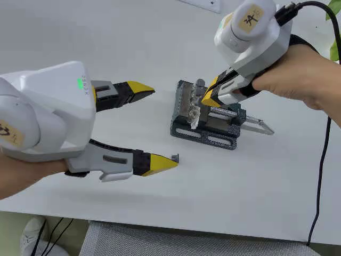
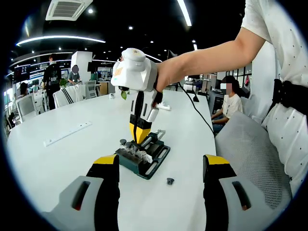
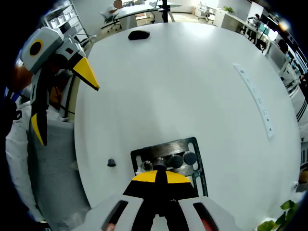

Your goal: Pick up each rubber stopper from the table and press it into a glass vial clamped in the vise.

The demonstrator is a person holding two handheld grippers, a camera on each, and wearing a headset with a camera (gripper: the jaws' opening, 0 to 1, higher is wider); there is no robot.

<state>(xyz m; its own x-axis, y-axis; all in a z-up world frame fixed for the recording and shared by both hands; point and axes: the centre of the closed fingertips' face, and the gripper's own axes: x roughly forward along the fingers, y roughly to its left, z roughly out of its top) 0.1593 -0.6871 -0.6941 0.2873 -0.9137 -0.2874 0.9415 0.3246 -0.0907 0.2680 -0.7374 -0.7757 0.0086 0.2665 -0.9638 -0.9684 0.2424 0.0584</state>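
A dark metal vise point(image 1: 201, 133) stands mid-table with glass vials point(image 1: 193, 113) clamped in it. In the right gripper view two vials carry dark stoppers point(image 3: 189, 158), and an unstoppered vial point(image 3: 146, 166) sits left of them. My right gripper point(image 1: 205, 101) is shut, its tips pointing down right over the vials point(image 3: 161, 175); what is under the tips is hidden. One loose grey rubber stopper point(image 1: 175, 158) lies on the table in front of the vise point(image 2: 170, 181) point(image 3: 111, 163). My left gripper point(image 1: 165, 127) is open, its lower fingertip point(image 1: 166, 162) just beside that stopper.
The white table point(image 1: 133, 42) runs far beyond the vise. The vise's screw handle point(image 1: 261, 125) sticks out to the right. A black cable point(image 1: 321, 176) hangs at the right edge. A power strip point(image 2: 67, 133) lies far off, and people sit in the background.
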